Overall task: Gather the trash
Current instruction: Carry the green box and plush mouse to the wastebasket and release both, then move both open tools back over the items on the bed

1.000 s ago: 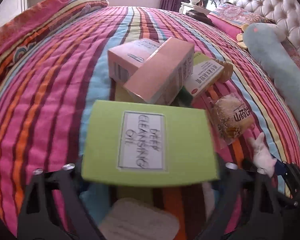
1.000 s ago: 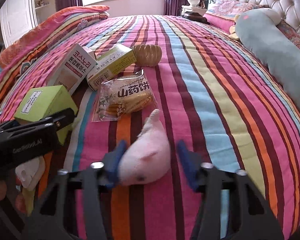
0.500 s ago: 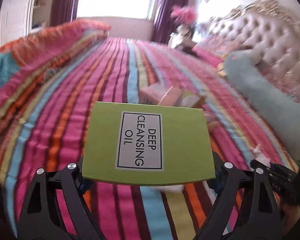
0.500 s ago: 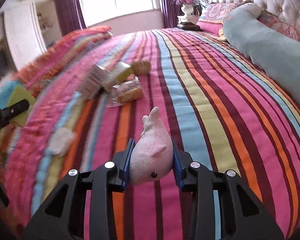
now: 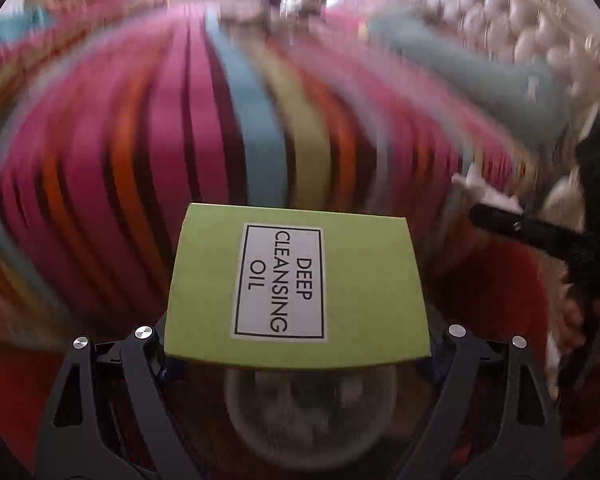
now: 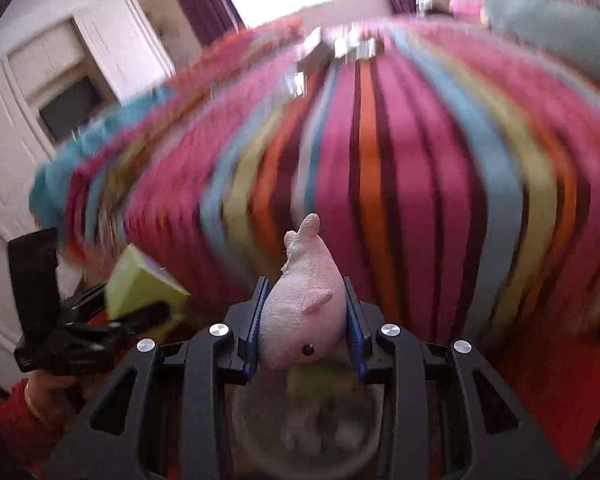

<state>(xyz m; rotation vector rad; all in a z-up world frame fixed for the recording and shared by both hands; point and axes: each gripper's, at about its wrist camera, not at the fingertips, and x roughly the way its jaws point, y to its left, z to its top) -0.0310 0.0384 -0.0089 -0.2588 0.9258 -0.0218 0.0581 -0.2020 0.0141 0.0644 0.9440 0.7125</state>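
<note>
You carried two things, one in each hand. Your left hand-held gripper [image 5: 298,354] was clamped wide across one green box [image 5: 296,284], a flat-faced cardboard carton with sharp edges and a white label reading "DEEP CLEANSING OIL"; it sat level between the fingers, above the foot of the bed. Your right hand-held gripper [image 6: 304,322] was squeezed tight on one pink plush toy [image 6: 304,300], soft and nubbly, rounded in the body with a small black bead eye and a stubby fin, its tail end pointing away from you. Its two blue pads [image 6: 256,320] pressed into the toy's sides. Beneath both grippers lay one round, translucent bin opening [image 6: 306,420], blurred, with pale shapes inside that you could not make out. The bed's one quilt [image 6: 400,160] ran in long stripes of pink, orange, blue and yellow-green. A few pale packets [image 6: 340,46] remained far up the quilt, too smeared to count.
</note>
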